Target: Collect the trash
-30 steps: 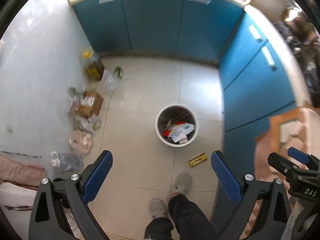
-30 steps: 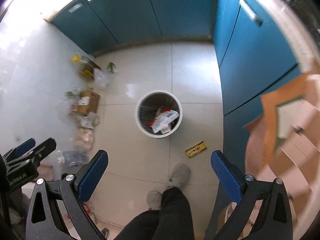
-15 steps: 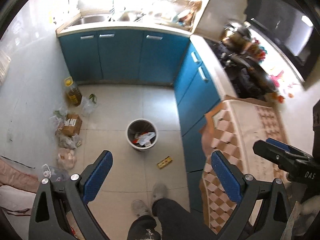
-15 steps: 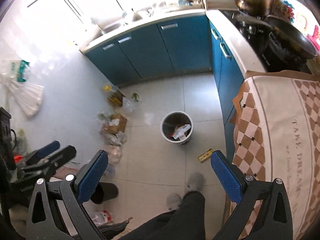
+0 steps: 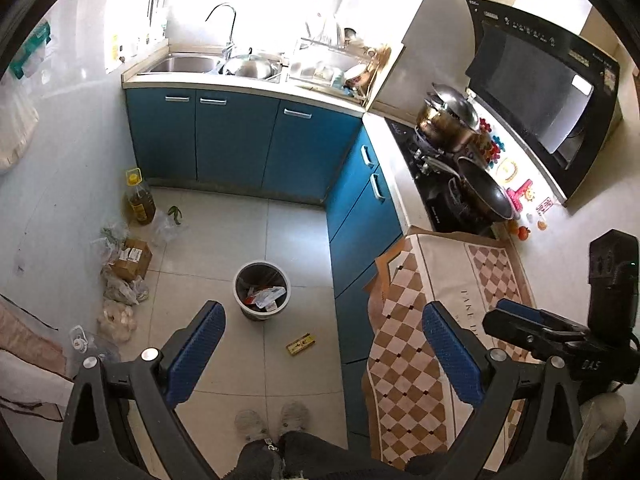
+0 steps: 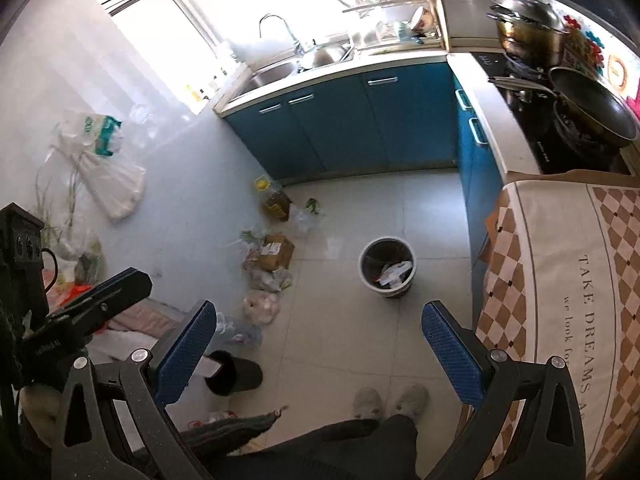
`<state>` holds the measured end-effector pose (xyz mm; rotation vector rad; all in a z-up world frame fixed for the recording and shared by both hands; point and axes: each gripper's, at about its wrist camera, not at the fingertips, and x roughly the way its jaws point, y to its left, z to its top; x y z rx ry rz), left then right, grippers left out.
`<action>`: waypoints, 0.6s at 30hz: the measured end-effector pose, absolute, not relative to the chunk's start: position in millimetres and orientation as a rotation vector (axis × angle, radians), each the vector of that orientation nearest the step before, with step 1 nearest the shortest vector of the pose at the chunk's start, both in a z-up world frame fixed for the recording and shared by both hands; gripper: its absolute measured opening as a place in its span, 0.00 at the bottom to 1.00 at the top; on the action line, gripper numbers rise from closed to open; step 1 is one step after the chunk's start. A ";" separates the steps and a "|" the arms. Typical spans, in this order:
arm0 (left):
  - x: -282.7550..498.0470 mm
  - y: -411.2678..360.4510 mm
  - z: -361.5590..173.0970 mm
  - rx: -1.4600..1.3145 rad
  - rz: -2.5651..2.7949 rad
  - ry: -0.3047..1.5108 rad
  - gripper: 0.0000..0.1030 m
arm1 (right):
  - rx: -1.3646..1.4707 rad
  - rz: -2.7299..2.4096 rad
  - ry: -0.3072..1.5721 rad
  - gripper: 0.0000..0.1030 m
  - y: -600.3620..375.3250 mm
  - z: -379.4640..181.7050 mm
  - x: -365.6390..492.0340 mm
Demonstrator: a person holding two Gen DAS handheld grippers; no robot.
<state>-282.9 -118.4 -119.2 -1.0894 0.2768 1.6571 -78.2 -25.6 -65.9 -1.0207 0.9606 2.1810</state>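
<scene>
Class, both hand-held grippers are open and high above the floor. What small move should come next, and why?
Probably lower the right hand-held gripper toward the yellow wrapper on the floor beside the bin; it is loose trash, still outside the bin.

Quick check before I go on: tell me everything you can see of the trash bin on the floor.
The trash bin is a round, open-topped bucket with a pale rim and outer wall and a dark inside, likely plastic. It stands upright on the tiled floor, apart from the blue cabinets. It has no lid. Inside lie crumpled wrappers, white with red and printed parts, well below the rim. A small yellow packet lies on the floor nearby, not touching it. Neither gripper is near it.
</scene>
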 end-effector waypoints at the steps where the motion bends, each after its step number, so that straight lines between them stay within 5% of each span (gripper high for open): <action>1: -282.6 -121.1 -118.6 -1.093 1.660 0.272 0.98 | -1.024 2.189 0.967 1.00 -25.9 -66.3 -77.3; 18: -282.1 -135.8 -122.6 -1.154 1.634 0.243 1.00 | -1.120 2.218 1.003 1.00 -23.2 -74.9 -85.0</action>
